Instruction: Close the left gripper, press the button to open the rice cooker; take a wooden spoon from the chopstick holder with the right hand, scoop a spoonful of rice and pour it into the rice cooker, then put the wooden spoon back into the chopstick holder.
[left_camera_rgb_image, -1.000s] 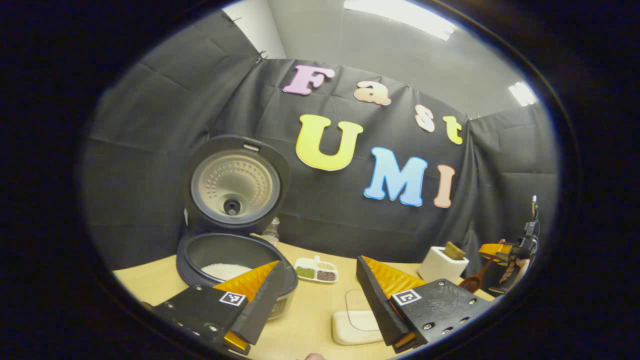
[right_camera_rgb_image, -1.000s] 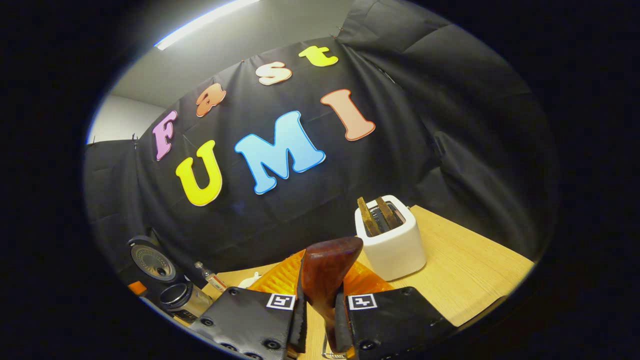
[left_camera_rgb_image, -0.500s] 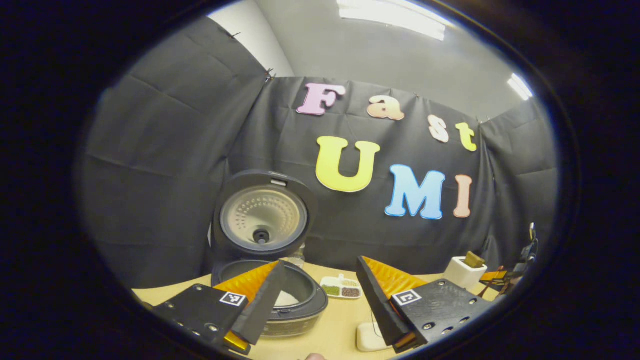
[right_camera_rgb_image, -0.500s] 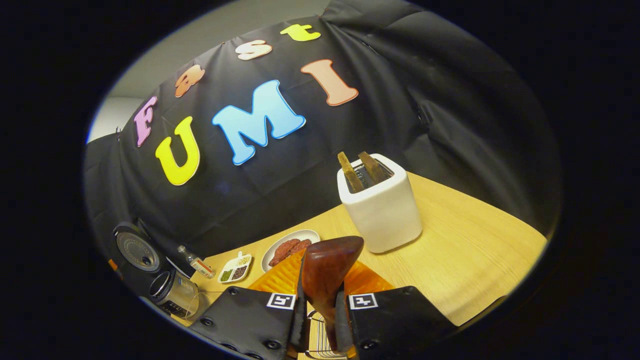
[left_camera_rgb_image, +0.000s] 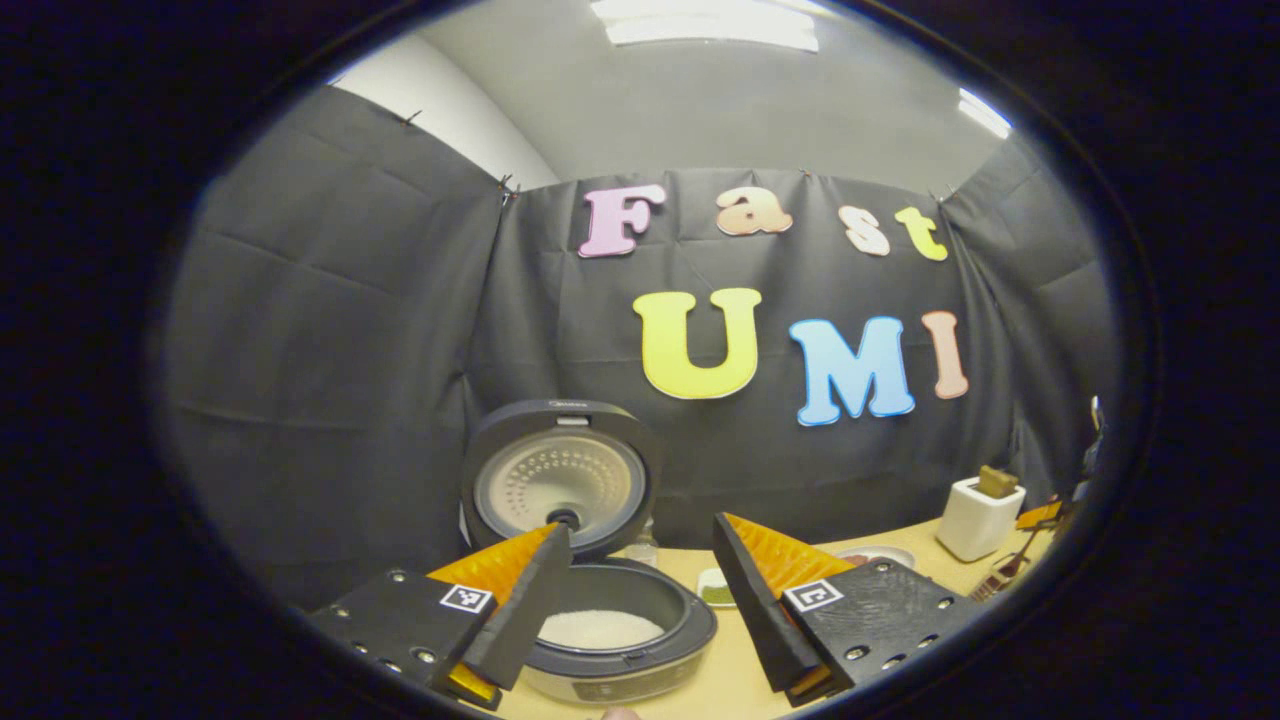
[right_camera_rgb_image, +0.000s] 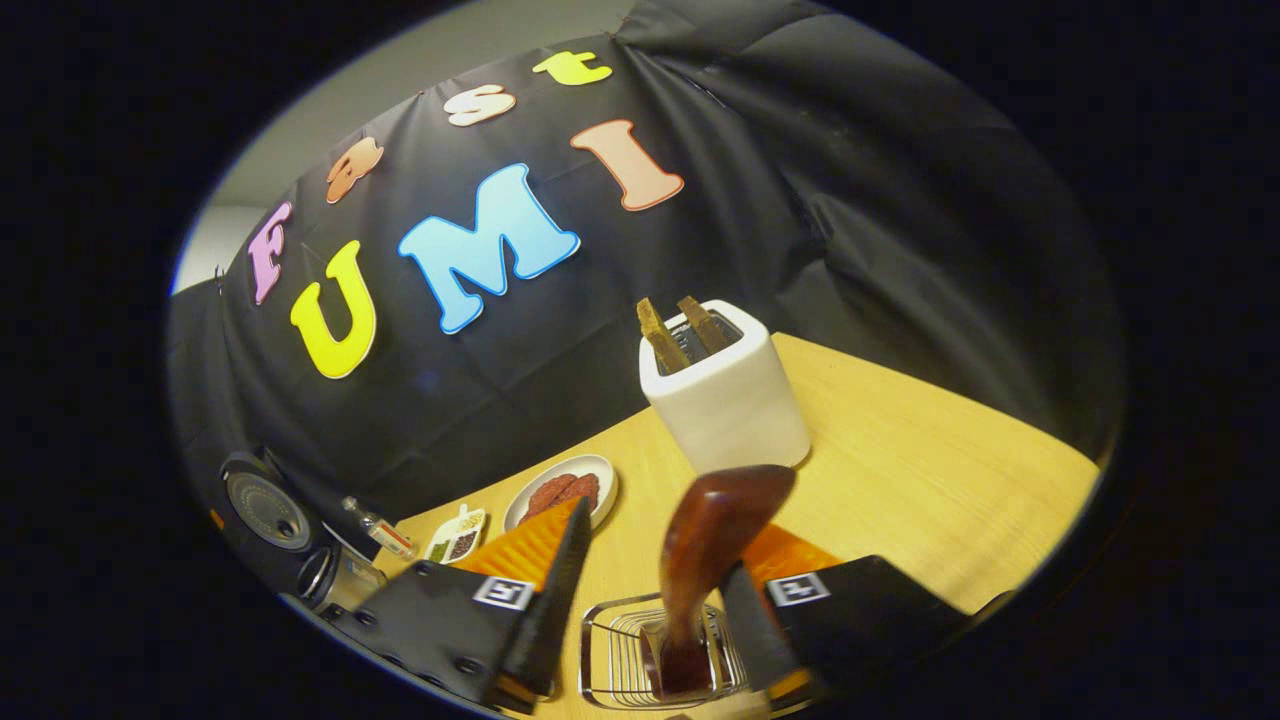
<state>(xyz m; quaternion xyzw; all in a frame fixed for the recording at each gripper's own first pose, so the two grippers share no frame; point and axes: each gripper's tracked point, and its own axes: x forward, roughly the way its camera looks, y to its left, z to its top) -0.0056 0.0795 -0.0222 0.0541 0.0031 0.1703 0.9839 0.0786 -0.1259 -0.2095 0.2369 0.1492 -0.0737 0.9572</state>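
The black rice cooker stands with its lid up and white rice in the pot, just beyond my left gripper, which is open and holds nothing. In the right gripper view the wooden spoon stands bowl-up in the wire chopstick holder. My right gripper is open around it, its fingers spread. The spoon leans close to the right-hand finger; I cannot tell if they touch. The cooker's lid also appears at the far left of the right gripper view.
A white toaster with two slices stands behind the holder. A plate of reddish food, a small divided seasoning dish and a little bottle lie between the toaster and the cooker. The wooden table stretches to the right.
My right gripper has lowered the spoon into the wire holder and opened, letting go of it. My left gripper has drawn back from the cooker and stays open.
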